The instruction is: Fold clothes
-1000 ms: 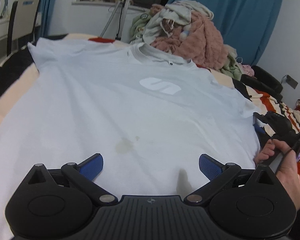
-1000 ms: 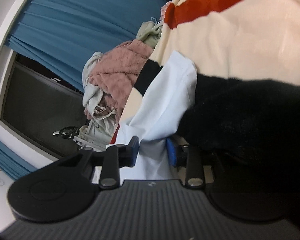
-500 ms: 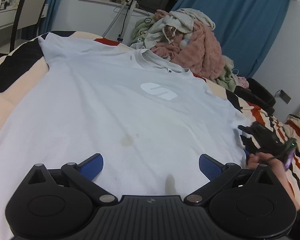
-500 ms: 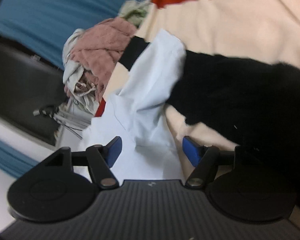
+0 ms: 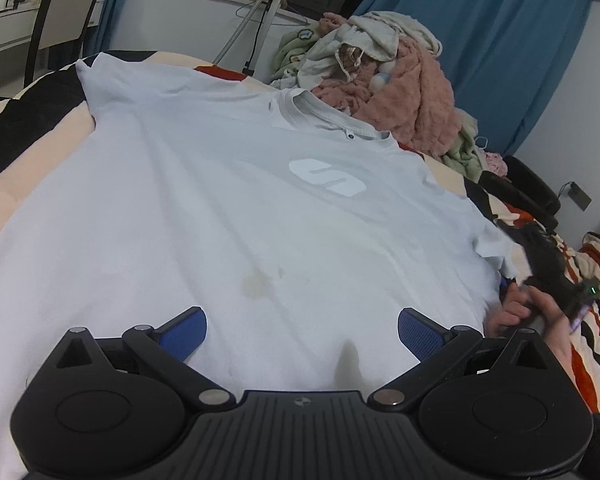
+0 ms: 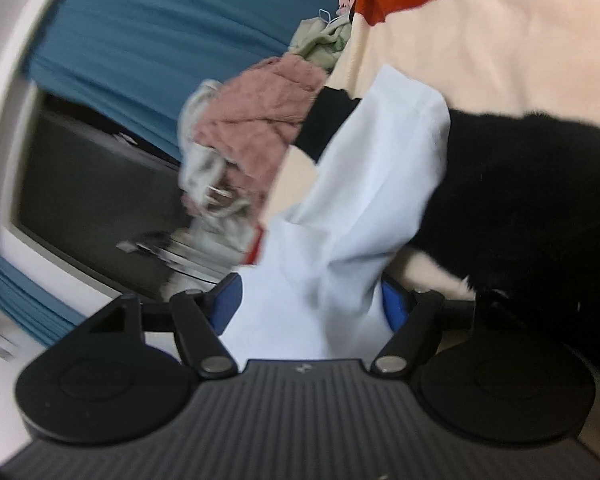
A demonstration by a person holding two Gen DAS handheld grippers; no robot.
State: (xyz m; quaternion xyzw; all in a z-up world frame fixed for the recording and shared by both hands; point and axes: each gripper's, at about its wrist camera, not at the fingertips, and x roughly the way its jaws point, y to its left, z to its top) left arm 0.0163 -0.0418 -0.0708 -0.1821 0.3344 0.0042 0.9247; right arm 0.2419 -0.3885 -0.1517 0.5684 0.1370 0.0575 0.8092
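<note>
T-shirt (image 5: 220, 216) was pale blue, short-sleeved, spread flat and face up on the bed (image 5: 24, 148). White logo (image 5: 327, 177) on the chest, grey ribbed collar (image 5: 332, 118) toward the far end of the bed. Yellowish stain (image 5: 256, 282) low on the front, a few soft creases, otherwise smooth. One sleeve reached the bed's far left corner; the other sleeve (image 6: 384, 168) lay at the right edge, over the black patch of the striped blanket (image 5: 592, 344).

Left gripper (image 5: 302, 330) hung over the hem end of the shirt, jaws spread wide, blue pads (image 5: 184, 330) clear of each other. Fabric lay below and ahead of the jaws, nothing pinched; can't tell if the pads touched the cloth.

Right gripper (image 6: 310, 304) was at the right edge of the bed, turned on its side, held by the person's hand (image 5: 540, 312). Its jaws had just been opening. Sleeve and side-seam fabric sat bunched between the two pads, which stood apart and didn't clamp it; the cloth looked loose. Right wrist view was motion-blurred, so contact on the far pad is unclear.

Pile of laundry (image 5: 384, 92) with a pink fleece sat at the far edge of the bed beyond the collar, touching or just beside it. Blue curtains (image 5: 500, 52) behind.
</note>
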